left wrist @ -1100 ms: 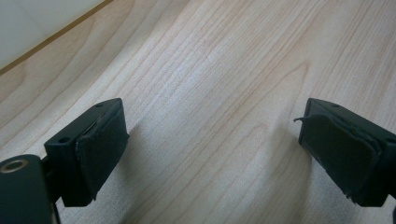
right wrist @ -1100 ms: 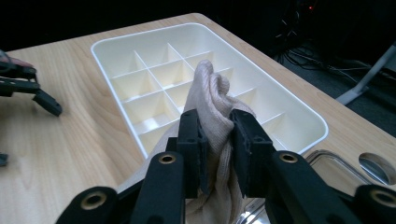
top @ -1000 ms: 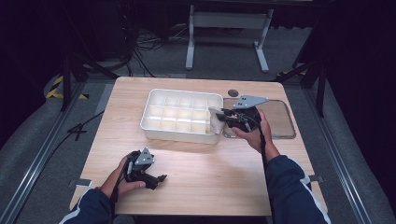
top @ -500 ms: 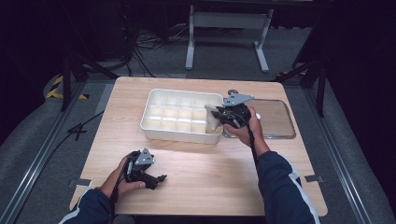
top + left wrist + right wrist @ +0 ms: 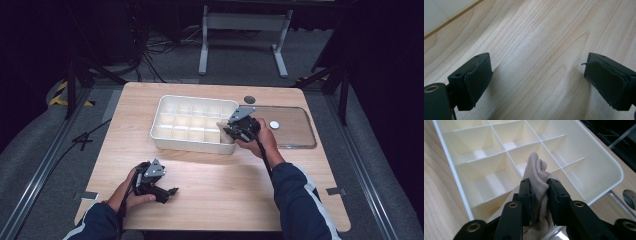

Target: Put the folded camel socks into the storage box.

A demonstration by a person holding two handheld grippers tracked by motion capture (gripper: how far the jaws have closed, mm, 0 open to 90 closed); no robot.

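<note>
Right gripper: jaws clamped on beige cloth above divided tray; cloth's lower end hidden.
Left gripper: jaws apart over table.

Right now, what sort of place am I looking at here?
Probably a lab or recording studio, not a home: a lone wooden table on grey floor, dark surroundings, loose cables behind, and a person working hand-held grippers, the right gripper holding a beige cloth.
</note>
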